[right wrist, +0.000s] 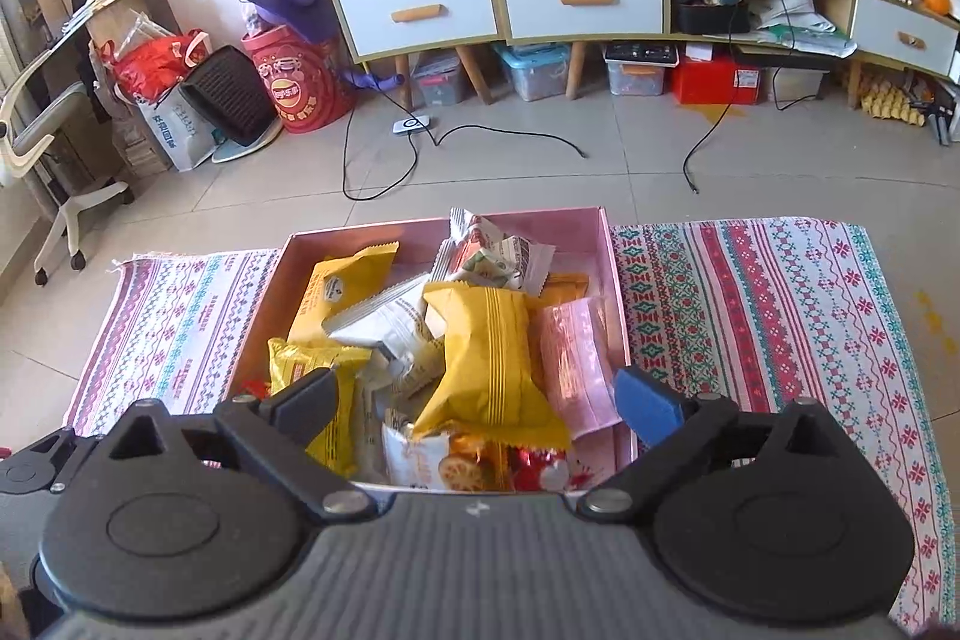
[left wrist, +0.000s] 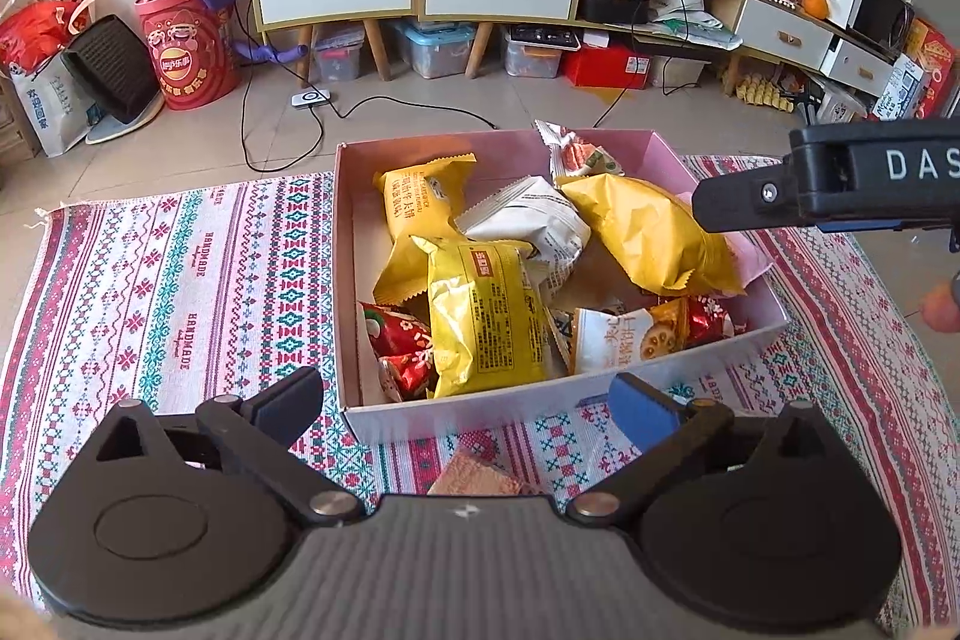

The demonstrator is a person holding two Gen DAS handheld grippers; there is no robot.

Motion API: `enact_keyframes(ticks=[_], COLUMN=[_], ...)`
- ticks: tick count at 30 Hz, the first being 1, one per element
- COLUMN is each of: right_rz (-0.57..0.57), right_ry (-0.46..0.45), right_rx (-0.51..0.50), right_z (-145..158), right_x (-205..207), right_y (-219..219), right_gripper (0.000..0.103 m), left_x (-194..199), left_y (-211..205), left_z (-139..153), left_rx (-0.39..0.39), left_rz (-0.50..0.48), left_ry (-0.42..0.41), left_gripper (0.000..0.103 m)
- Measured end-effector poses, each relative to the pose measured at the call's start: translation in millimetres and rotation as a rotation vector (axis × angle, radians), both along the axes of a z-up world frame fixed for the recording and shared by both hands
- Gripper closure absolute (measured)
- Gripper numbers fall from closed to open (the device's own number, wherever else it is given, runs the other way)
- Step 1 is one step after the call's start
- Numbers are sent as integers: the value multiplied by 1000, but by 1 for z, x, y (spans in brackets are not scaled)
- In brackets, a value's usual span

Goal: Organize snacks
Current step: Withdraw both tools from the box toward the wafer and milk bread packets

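A pink box (left wrist: 354,220) stands on the patterned cloth and holds several snack packets: yellow bags (left wrist: 486,322), a white packet (left wrist: 534,220), red candies (left wrist: 399,340). The same box (right wrist: 618,292) shows in the right wrist view with a yellow bag (right wrist: 489,358) on top. My left gripper (left wrist: 474,400) is open and empty at the box's near wall. An orange-brown packet (left wrist: 474,475) lies on the cloth just below it. My right gripper (right wrist: 474,400) is open and empty above the box's near end; its finger (left wrist: 744,199) reaches in from the right in the left wrist view.
The striped woven cloth (left wrist: 180,268) covers the floor around the box and extends to the right (right wrist: 780,310). Beyond it lie tiled floor, black cables (right wrist: 384,160), drawer cabinets (right wrist: 498,4), a red bucket (left wrist: 192,58) and storage bins.
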State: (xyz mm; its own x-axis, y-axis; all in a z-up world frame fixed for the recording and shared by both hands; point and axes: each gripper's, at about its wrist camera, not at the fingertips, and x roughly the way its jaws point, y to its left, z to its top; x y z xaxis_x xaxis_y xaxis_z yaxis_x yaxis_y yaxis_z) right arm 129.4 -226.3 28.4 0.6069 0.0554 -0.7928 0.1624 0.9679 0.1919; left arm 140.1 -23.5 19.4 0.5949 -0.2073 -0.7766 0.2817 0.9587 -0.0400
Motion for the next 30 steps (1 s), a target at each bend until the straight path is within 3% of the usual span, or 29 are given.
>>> enact_keyframes(ticks=[13,30], right_rz=[87,144], right_ry=[-7,48], right_rx=[-23,-61], right_z=[0,-33], right_x=[-46,-89], right_y=[8,17], right_gripper=[1,0], left_x=[-39,-74], left_y=[9,13], left_z=[3,-23], left_rx=[-20,-14], left_rz=[-36,-76], left_ry=[-7,36], left_gripper=[0,0])
